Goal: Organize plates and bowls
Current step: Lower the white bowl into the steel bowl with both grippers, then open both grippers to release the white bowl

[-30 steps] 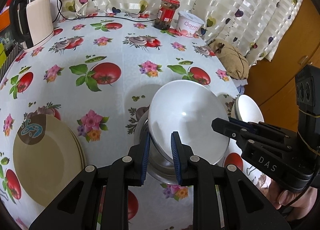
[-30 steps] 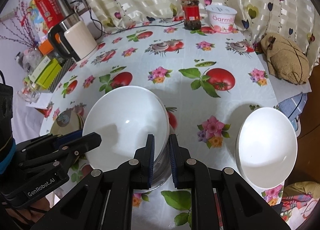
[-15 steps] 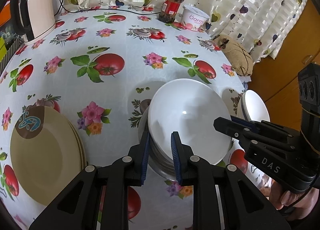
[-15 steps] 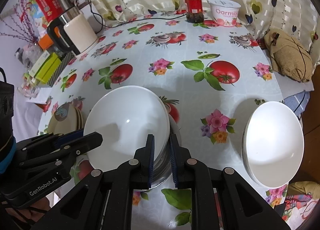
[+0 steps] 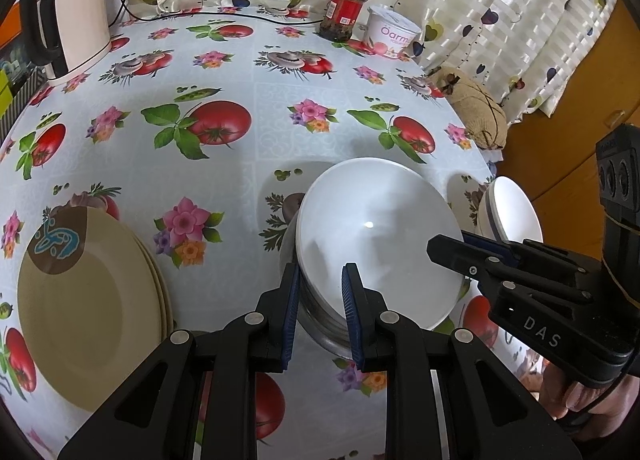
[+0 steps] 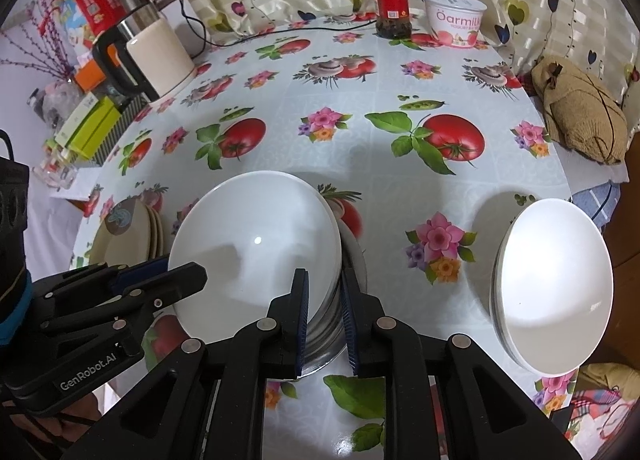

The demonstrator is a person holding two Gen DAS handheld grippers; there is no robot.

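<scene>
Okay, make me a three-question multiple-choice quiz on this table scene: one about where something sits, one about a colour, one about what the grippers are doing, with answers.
1. Where is the beige plate stack relative to the white bowl between the grippers?
A. on the left gripper's side
B. on the right gripper's side
C. under it

2. What colour is the lid of the jar by the curtain?
A. green
B. red
C. white

3. How do the left gripper and right gripper stand?
A. both flat on the tablecloth
B. both gripping the jar
C. fingers straddling opposite rims of the white bowl

Answers: A, the beige plates lie far left in both views; B, the lid is plainly red; C, each gripper's fingers bracket the bowl's rim.
</scene>
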